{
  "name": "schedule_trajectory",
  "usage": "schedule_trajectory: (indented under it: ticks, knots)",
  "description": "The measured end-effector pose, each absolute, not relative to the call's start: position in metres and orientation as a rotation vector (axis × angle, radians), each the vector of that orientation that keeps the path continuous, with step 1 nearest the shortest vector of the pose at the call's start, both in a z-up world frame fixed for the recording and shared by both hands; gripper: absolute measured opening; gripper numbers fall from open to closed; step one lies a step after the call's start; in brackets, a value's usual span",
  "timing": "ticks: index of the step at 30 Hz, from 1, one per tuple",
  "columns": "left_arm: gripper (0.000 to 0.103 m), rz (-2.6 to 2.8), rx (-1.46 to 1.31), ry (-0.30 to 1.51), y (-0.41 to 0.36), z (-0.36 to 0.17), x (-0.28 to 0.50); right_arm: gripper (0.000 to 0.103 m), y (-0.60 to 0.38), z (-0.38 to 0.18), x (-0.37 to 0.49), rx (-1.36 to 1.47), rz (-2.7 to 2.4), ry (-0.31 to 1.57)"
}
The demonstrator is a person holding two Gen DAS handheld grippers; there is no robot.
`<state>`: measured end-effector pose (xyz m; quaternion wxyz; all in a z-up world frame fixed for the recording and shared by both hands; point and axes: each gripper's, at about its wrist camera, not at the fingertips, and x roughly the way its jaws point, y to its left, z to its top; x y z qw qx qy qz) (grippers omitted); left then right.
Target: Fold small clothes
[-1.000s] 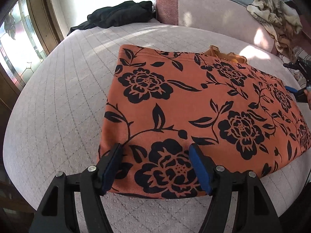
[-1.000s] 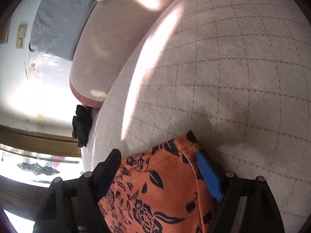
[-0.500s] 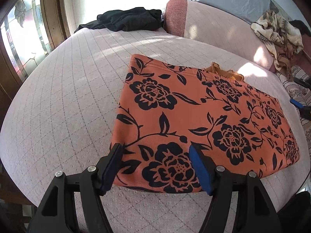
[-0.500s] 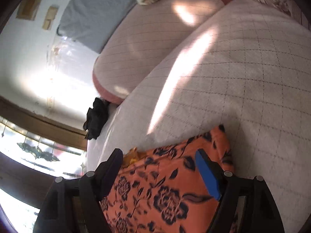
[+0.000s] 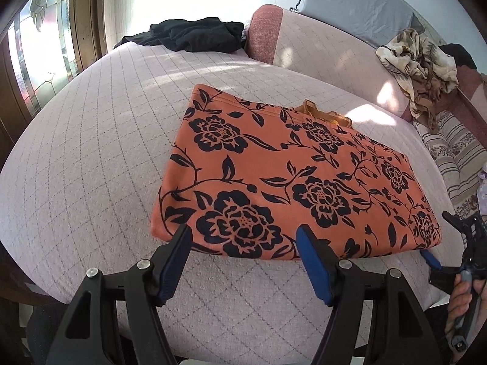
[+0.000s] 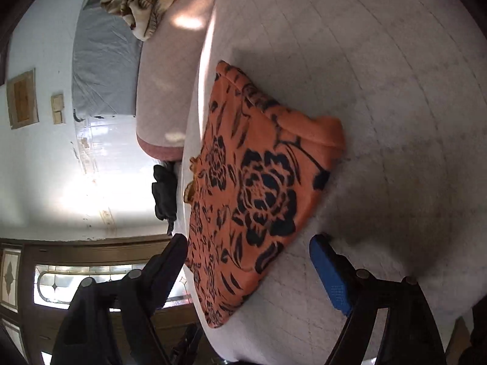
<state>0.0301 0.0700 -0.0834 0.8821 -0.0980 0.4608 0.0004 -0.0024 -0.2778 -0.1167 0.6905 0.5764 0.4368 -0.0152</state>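
An orange garment with black flowers [image 5: 292, 176] lies folded flat on the quilted pink cushion [image 5: 91, 152]. My left gripper [image 5: 243, 243] is open and empty, just short of the garment's near edge. My right gripper [image 6: 248, 252] is open and empty, with the garment's corner [image 6: 258, 188] in front of it. The right gripper also shows in the left wrist view [image 5: 438, 243], held by a hand beside the garment's right corner. An orange lace edge [image 5: 325, 114] sticks out at the garment's far side.
A black garment [image 5: 194, 35] lies at the back of the cushion. A beige patterned cloth [image 5: 420, 60] is heaped on the sofa back on the right. A stained-glass window [image 5: 36, 54] stands on the left. A striped cushion [image 5: 456, 158] lies to the right.
Both grippers have pulled back from the garment. The left gripper's fingers were over the near edge and now stand short of it. The right gripper has drawn away from the corner and rolled.
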Motion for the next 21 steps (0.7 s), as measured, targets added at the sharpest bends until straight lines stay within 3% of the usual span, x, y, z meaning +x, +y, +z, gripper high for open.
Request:
schedule_trajectory:
  ticks: [1,3,4,6,10,12,13,15,18,21]
  knots:
    - [0.071,0.000,-0.210,0.962,0.070,-0.084,0.028,0.072,-0.282,-0.117,0.001,1.266,-0.095,0.962]
    - [0.071,0.002,-0.199,0.965,0.068,-0.085,0.025,0.042,-0.289,-0.133,0.010,1.339,-0.131,0.978]
    - [0.071,0.003,-0.189,0.966,0.066,-0.085,0.024,0.020,-0.290,-0.137,0.014,1.323,-0.155,0.997]
    - [0.071,0.000,-0.165,0.966,0.063,-0.085,0.023,0.013,-0.287,-0.131,0.020,1.252,-0.159,1.007]
    - [0.071,0.001,-0.127,0.963,0.055,-0.086,0.032,0.012,-0.262,-0.066,0.030,0.892,-0.116,0.948]
    - [0.071,-0.012,-0.124,0.977,0.047,-0.089,0.041,0.016,-0.261,-0.082,0.034,0.790,-0.162,1.049]
    - [0.071,-0.018,-0.110,0.978,0.042,-0.089,0.045,0.027,-0.267,-0.100,0.033,0.811,-0.181,1.137]
    - [0.071,-0.033,-0.077,0.964,0.032,-0.087,0.054,0.032,-0.283,-0.107,0.019,0.948,-0.134,1.108]
    - [0.071,-0.067,-0.054,0.956,0.017,-0.088,0.071,0.082,-0.305,-0.078,-0.001,0.935,-0.141,1.061]
    - [0.071,-0.093,-0.046,0.966,0.003,-0.097,0.090,0.082,-0.330,-0.046,-0.007,0.856,-0.123,1.003]
